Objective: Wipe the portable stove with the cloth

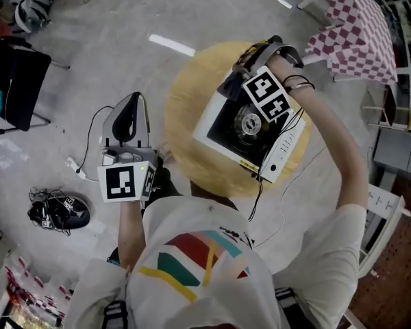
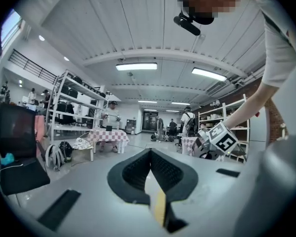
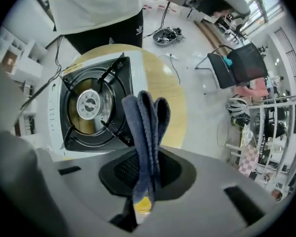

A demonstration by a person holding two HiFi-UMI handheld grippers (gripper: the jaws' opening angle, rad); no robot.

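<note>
The right gripper (image 3: 147, 158) pinched the cloth (image 3: 144, 120) over the stove (image 3: 56, 110); the left gripper (image 2: 150, 157) was closed, empty. The cloth might snag on the burner prongs (image 3: 114, 70).

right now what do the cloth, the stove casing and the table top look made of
Cloth: soft blue-grey fabric, matte; it bends in limp folds.
Stove casing: probably white painted sheet metal, smooth with a slight sheen.
Table top: likely pale wood or laminate, smooth and yellow; grain cannot be made out.
</note>
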